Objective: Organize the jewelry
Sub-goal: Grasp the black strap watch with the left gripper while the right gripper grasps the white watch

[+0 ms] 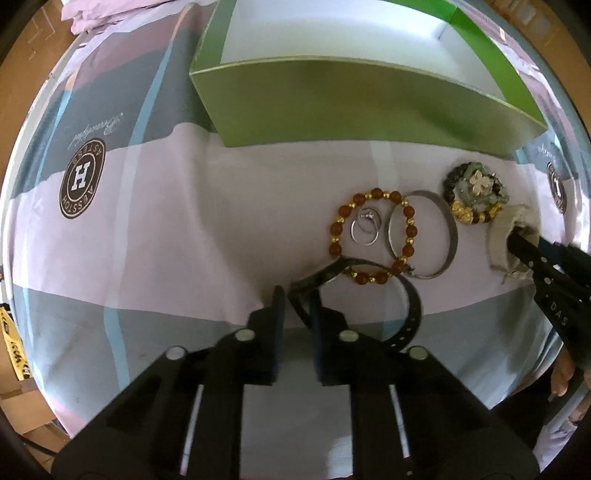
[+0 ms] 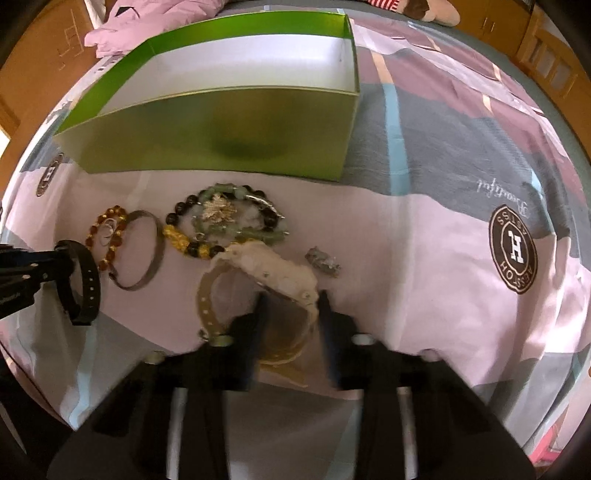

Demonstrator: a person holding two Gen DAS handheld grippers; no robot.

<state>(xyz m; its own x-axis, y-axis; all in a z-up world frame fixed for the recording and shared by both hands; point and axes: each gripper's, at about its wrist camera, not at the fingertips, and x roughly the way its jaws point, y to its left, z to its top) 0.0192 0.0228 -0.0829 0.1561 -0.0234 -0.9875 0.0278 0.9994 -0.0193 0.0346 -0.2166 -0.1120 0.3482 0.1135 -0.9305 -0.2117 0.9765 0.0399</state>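
Note:
My left gripper [image 1: 297,306] points down at the bedspread and is shut on the strap of a black watch [image 1: 410,306]. The watch loops off to the right of the fingers. My right gripper [image 2: 293,314] is shut on a cream watch [image 2: 273,273], with the case between its fingers. Between the two watches lie an amber bead bracelet [image 1: 373,236] around silver rings [image 1: 364,229], a silver bangle [image 1: 424,236], and a heap of green and black bead bracelets [image 2: 221,221]. An open green box [image 2: 221,136] with a white inside stands just behind the jewelry.
A small grey trinket [image 2: 323,262] lies right of the cream watch. The pink, grey and blue bedspread [image 1: 147,221] with round brown logos covers the surface. Folded pink cloth [image 2: 110,33] sits behind the box. Cardboard boxes [image 1: 22,398] stand at the lower left.

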